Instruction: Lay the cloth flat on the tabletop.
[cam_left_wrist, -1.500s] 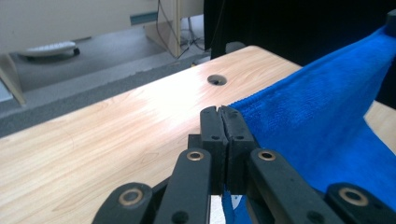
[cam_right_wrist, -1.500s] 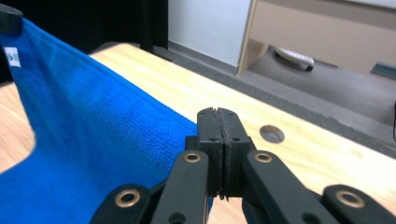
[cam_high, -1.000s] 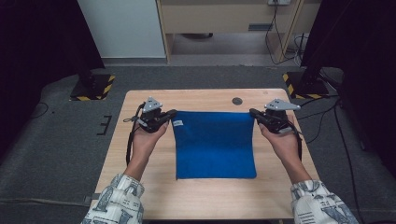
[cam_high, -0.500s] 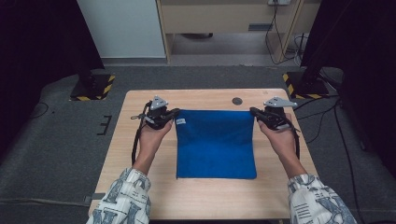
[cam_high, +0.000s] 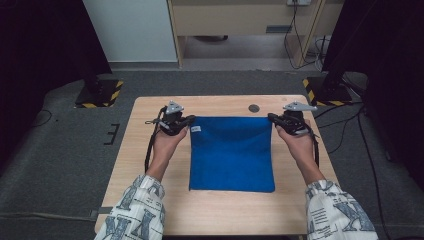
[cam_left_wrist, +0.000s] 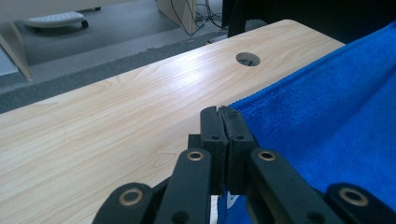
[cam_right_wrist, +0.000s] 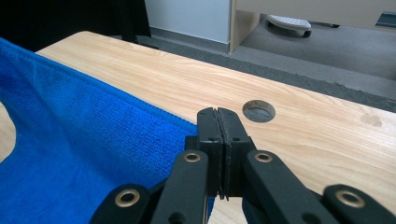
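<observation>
I see the blue cloth (cam_high: 231, 152) lying spread on the middle of the counter (cam_high: 220, 210), its far edge pulled straight between my two grippers and its near edge flat, well back from the counter's front. The left gripper (cam_high: 188, 120) has its jaws pressed together on the cloth's far left corner; the right gripper (cam_high: 271, 118) is clamped the same way on the far right corner. In the left gripper view the cloth (cam_left_wrist: 327, 135) rises from the closed jaws with its hem running off to the right, and in the right gripper view the cloth (cam_right_wrist: 84, 154) stretches away to the left, lifted slightly off the wood. A small white label (cam_high: 195, 129) sits by the left corner; I cannot read any writing on it. Bare wood lies on both sides of the cloth and in front of it. Beyond the far edge, a round hole (cam_high: 254, 108) in the counter sits near the right gripper.
</observation>
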